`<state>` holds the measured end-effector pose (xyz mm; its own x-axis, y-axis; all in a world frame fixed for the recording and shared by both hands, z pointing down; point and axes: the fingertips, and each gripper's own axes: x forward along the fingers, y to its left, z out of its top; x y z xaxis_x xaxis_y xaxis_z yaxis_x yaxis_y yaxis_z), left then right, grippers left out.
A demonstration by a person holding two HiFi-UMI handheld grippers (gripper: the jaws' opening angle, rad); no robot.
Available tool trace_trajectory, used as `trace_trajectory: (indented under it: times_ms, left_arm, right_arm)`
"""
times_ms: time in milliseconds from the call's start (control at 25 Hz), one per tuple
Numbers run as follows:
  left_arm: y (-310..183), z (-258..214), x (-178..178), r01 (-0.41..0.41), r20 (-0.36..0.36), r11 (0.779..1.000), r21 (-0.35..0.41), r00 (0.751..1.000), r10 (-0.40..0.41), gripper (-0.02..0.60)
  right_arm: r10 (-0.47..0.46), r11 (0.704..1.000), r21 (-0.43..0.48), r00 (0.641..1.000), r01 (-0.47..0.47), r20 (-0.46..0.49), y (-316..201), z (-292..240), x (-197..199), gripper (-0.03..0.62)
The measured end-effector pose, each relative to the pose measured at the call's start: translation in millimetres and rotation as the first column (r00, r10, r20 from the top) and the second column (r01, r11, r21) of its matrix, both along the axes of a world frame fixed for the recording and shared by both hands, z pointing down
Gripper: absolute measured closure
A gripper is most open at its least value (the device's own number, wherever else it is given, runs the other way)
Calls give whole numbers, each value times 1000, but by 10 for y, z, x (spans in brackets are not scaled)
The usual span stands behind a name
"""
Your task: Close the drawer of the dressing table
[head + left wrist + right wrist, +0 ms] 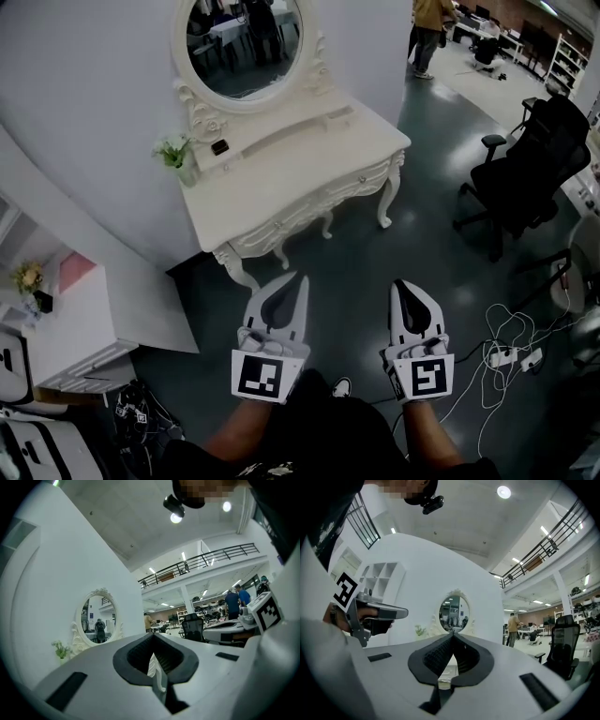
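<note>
The white dressing table (281,164) with an oval mirror (246,42) stands against the wall ahead of me. Its carved drawer front (323,199) faces me; from here I cannot tell how far it stands out. My left gripper (298,277) and right gripper (401,283) are held side by side, short of the table and apart from it. Both point toward it with their jaws meeting at the tips and nothing between them. The left gripper view shows that gripper (152,637) shut, with the mirror (97,620) beyond. In the right gripper view that gripper (452,634) is shut below the mirror (453,613).
A small flower vase (178,155) and a dark object (219,146) sit on the tabletop. A black office chair (530,164) stands at the right, with cables and a power strip (511,354) on the floor. A low white cabinet (75,333) is at the left.
</note>
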<state>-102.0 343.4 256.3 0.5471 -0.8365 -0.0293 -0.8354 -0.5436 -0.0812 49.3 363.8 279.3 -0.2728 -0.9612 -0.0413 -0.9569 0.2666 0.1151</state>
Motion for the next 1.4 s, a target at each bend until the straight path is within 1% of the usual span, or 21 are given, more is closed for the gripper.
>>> trace_trajectory:
  times_ms: [80, 200, 320, 440, 600, 1080, 1280, 1400]
  left_arm:
    - [3, 4, 29, 10, 4, 1000, -3, 1000, -10, 580]
    - [-19, 17, 68, 17, 16, 1000, -2, 1000, -17, 580]
    - [-72, 8, 83, 20, 6, 1000, -2, 1000, -20, 580]
    - [-151, -10, 86, 24, 1, 1000, 6, 1000, -24, 580]
    - [-280, -10, 118, 23, -2, 1000, 10, 1000, -23, 580]
    - [-934, 61, 175, 4, -11, 1000, 0, 1000, -4, 580]
    - [-1290, 29, 126, 2, -14, 1000, -2, 1000, -2, 580]
    - [-1481, -31, 67, 2, -11, 1000, 16, 1000, -2, 580]
  right_arm:
    - [4, 1000, -3, 1000, -4, -7, 4, 0, 69, 595]
    - [-19, 1000, -17, 999, 19, 29, -27, 34, 126, 595]
    - [-31, 999, -35, 999, 32, 34, -86, 53, 137, 595]
    - [-35, 999, -24, 999, 36, 20, -166, 34, 146, 595]
    - [-44, 999, -17, 999, 45, 30, -290, 23, 151, 595]
    - [-31, 999, -14, 999, 31, 19, -951, 52, 157, 595]
    - [-16, 1000, -4, 1000, 16, 13, -1277, 5, 115, 595]
    - [3, 1000, 5, 1000, -3, 11, -1470, -33, 93, 595]
